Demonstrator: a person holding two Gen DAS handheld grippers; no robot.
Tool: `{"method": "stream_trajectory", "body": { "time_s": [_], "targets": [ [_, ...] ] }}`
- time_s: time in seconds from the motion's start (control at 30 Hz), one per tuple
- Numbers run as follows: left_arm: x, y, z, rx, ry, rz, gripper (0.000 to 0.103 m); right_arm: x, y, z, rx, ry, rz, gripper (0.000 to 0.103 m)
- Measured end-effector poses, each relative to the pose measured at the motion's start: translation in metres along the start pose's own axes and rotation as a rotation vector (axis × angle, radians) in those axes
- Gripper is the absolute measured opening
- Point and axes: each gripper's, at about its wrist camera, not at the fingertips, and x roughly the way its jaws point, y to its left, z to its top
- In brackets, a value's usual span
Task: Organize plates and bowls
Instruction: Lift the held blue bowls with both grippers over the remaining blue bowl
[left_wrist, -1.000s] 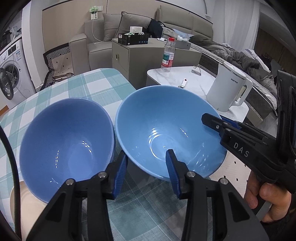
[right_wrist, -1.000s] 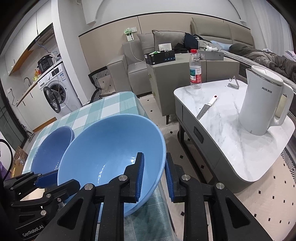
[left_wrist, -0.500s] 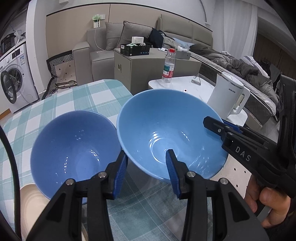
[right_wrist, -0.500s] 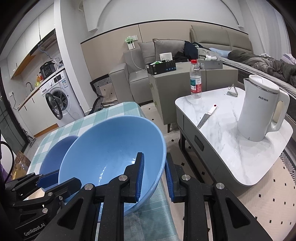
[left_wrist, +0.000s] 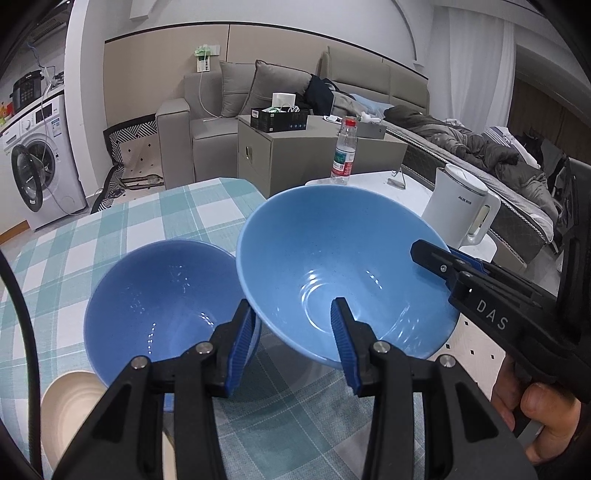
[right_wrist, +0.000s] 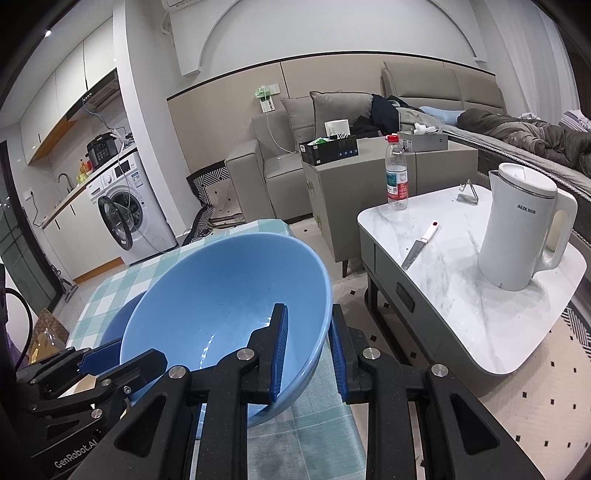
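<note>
1. The right gripper (right_wrist: 308, 314) is clamping the near rim of the light blue bowl (right_wrist: 221, 295), one pad inside the wall and one outside. The bowl is hanging tilted above the checked table (left_wrist: 147, 214), at the table's edge.
2. The left gripper (left_wrist: 291, 306) is standing with its fingers partly apart. Nothing is showing pinched between them.
3. In the left wrist view, the dark blue bowl (left_wrist: 159, 302) is sitting at 8 o'clock, touching or nearly touching the light one. I cannot tell whether it is resting on the cloth.
4. Risk: the lifted bowl is hanging from a single rim pinch. Glazed ware could be slipping or swinging in the pads, and a drop here would be landing on the table edge or floor.
5. Risk: the two rims are lying close together, so a careless swing could be knocking the dark bowl or chipping either one.
6. Risk: the left finger is crowding the dark bowl's rim and could be tipping it.
7. Count: two blue bowls and one cream plate (left_wrist: 70, 398) at 7 o'clock. Two grippers.
8. Count, side table (right_wrist: 461, 295): one kettle (right_wrist: 524, 229), one bottle (right_wrist: 397, 177), one knife (right_wrist: 417, 247).
</note>
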Motion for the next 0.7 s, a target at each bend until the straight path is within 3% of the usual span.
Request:
{"method": "stream_trajectory", "body": {
  "time_s": [0.7],
  "targets": [
    [-0.028, 0.014, 0.005, -0.015, -0.094, 0.047, 0.041, -0.027, 0.030, 0.008, -0.013, -0.077, 0.030, 0.023]
  ]
}}
